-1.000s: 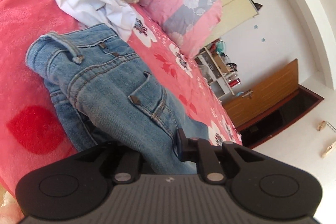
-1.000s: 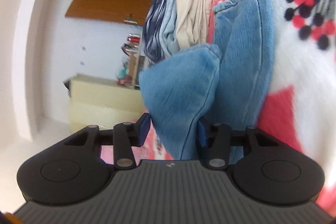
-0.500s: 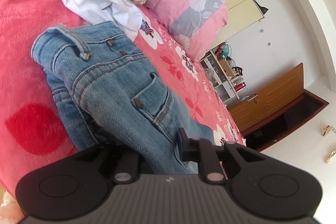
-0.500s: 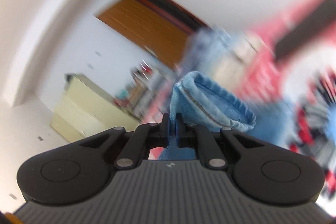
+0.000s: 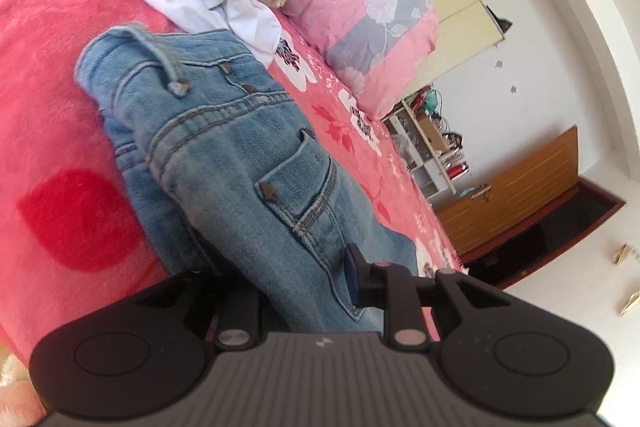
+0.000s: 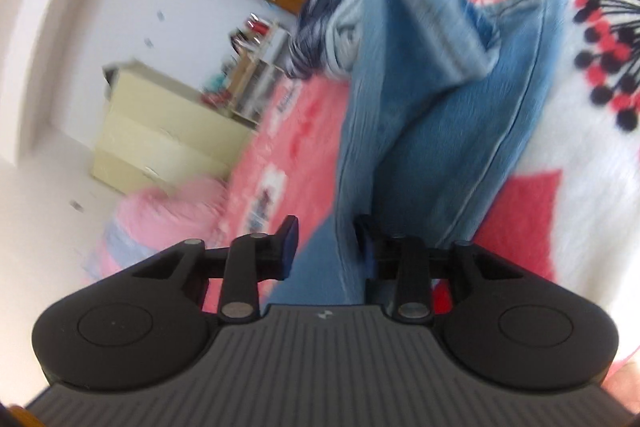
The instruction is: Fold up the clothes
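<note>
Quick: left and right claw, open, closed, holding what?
Left claw: opening, jeans between the jaws.
Right claw: opening, jeans between, left pad clear of them.

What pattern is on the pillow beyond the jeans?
Pink and grey stripes with white flowers on the pillow, clearest in the left wrist view.

No words, brand names or numbers can be read in either wrist view; the white marks on the pink floral bedsheet [image 5: 340, 107] are too blurred.
</note>
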A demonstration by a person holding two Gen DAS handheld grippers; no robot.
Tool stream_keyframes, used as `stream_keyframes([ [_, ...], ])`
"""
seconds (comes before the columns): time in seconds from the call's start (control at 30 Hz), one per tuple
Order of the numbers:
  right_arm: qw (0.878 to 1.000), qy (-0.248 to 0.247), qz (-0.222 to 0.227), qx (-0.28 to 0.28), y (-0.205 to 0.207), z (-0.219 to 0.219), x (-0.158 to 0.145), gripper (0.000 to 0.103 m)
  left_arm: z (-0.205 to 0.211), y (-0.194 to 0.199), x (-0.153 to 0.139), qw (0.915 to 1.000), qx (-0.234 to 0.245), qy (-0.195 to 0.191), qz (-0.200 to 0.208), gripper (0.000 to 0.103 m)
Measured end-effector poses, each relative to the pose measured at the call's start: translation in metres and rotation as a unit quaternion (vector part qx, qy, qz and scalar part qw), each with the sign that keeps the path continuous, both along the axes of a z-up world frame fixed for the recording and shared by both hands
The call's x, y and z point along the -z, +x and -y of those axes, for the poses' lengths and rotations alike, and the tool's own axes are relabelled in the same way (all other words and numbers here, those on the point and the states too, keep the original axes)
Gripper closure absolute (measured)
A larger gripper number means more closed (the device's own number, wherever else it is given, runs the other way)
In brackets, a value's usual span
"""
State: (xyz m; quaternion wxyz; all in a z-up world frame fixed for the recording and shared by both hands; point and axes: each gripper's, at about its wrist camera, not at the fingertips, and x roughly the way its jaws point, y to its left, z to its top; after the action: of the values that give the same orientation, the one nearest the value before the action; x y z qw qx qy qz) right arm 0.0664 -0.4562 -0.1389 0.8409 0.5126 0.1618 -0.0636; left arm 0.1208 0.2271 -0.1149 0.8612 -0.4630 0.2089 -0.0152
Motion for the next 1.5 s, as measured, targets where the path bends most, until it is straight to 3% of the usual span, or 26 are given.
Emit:
stream_keyframes([
  [0.03,1.0,-0.007,-0.008,0.006,0.002,-0.003,-0.001,0.091,-0.003,-0.004,0.001,0.9999,-0.013,-0.008,0.004,0.069],
  [0.1,1.0,-0.012,-0.019,0.02,0.004,-0.006,-0.001,0.094,-0.014,-0.013,0.003,0.9982,-0.049,-0.03,0.016,0.063],
  [0.47,0.997,-0.026,-0.049,0.055,0.006,-0.014,-0.004,0.1,-0.069,-0.019,0.008,0.9885,-0.131,-0.061,0.046,0.066],
  [0.5,0.997,-0.028,-0.048,0.058,0.007,-0.013,-0.005,0.1,-0.076,-0.017,0.009,0.9887,-0.13,-0.062,0.042,0.067],
  [0.57,0.997,-0.036,-0.045,0.058,0.01,-0.012,-0.01,0.101,-0.086,-0.012,0.009,0.9905,-0.115,-0.066,0.038,0.089],
  [0.63,0.997,-0.045,-0.038,0.057,0.012,-0.01,-0.018,0.101,-0.092,-0.007,0.003,0.9927,-0.094,-0.066,0.038,0.091],
  [0.83,0.996,-0.053,0.009,0.066,0.004,0.0,-0.054,0.101,-0.091,-0.006,-0.027,0.9924,-0.045,-0.075,0.086,0.092],
  [0.93,0.995,-0.072,0.01,0.071,-0.004,0.003,-0.059,0.101,-0.089,-0.002,-0.016,0.9958,-0.048,-0.043,0.066,0.092],
  [1.07,0.995,-0.058,-0.011,0.08,-0.007,0.013,-0.045,0.101,-0.099,0.0,0.014,0.9966,-0.054,-0.057,0.023,0.092],
  [1.13,0.995,-0.053,-0.008,0.08,-0.004,0.015,-0.049,0.101,-0.103,-0.005,0.014,0.9952,-0.052,-0.075,0.036,0.092],
  [1.23,0.995,-0.056,0.01,0.079,-0.002,0.018,-0.062,0.101,-0.099,-0.011,0.002,0.9958,-0.044,-0.056,0.059,0.092],
  [1.33,0.994,-0.068,0.011,0.079,-0.001,0.022,-0.068,0.101,-0.096,-0.012,0.01,0.9981,-0.041,-0.029,0.035,0.092],
  [1.43,0.994,-0.078,-0.016,0.079,-0.001,0.023,-0.054,0.101,-0.1,-0.013,0.028,0.9985,-0.04,-0.033,0.016,0.092],
  [1.5,0.994,-0.069,-0.029,0.083,-0.002,0.024,-0.043,0.101,-0.1,-0.016,0.02,0.9988,-0.037,-0.022,0.022,0.092],
])
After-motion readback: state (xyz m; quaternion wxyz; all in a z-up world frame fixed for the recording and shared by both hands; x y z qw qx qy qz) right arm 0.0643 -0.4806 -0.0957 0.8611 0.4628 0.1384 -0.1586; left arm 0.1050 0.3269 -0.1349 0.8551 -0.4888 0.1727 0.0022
